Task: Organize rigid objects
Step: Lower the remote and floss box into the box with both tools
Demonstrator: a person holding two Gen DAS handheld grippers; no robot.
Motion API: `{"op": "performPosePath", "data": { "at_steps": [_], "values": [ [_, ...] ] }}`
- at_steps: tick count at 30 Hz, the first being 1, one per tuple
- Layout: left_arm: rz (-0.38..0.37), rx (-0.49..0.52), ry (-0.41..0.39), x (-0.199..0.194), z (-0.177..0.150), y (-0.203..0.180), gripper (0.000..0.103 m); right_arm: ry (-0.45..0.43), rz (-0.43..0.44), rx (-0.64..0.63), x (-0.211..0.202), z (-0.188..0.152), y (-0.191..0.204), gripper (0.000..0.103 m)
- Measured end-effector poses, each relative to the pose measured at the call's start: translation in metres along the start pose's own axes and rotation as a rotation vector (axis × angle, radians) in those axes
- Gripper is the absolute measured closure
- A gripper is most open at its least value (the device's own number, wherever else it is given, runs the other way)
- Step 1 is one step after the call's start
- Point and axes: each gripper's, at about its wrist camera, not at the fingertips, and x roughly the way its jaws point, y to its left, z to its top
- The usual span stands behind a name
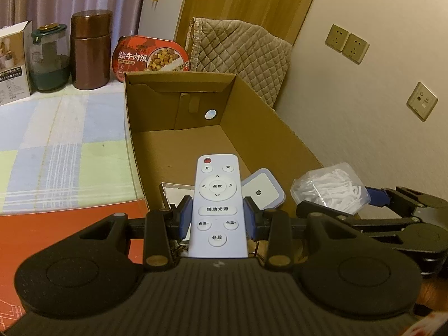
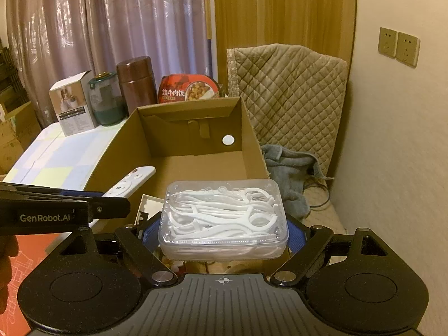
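Observation:
My left gripper is shut on a white remote control, its blue pads pressing both long sides, above the near end of an open cardboard box. Inside the box lie a small white square device and a flat white item. My right gripper is shut on a clear plastic case of white floss picks, also over the box. That case shows at the right in the left wrist view. The remote shows at the left in the right wrist view.
Behind the box stand a brown canister, a glass jar, a white carton and a red meal tub on a checked tablecloth. A quilted chair with a grey cloth sits right, by the wall.

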Motion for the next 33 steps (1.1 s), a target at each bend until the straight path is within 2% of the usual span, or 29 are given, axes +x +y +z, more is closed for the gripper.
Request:
{"op": "performPosePath", "data": {
  "at_steps": [12, 14, 33],
  "values": [
    [-0.012, -0.002, -0.011, 0.006, 0.002, 0.001, 0.070, 0.002, -0.002, 0.003, 0.004, 0.001, -0.002, 0.021],
    [-0.007, 0.003, -0.020, 0.005, 0.002, 0.001, 0.067, 0.001, -0.003, 0.004, 0.005, 0.000, -0.003, 0.021],
    [0.064, 0.037, -0.047, -0.030, -0.003, 0.019, 0.067, -0.011, 0.003, 0.006, -0.008, 0.001, 0.009, 0.021]
  ]
}}
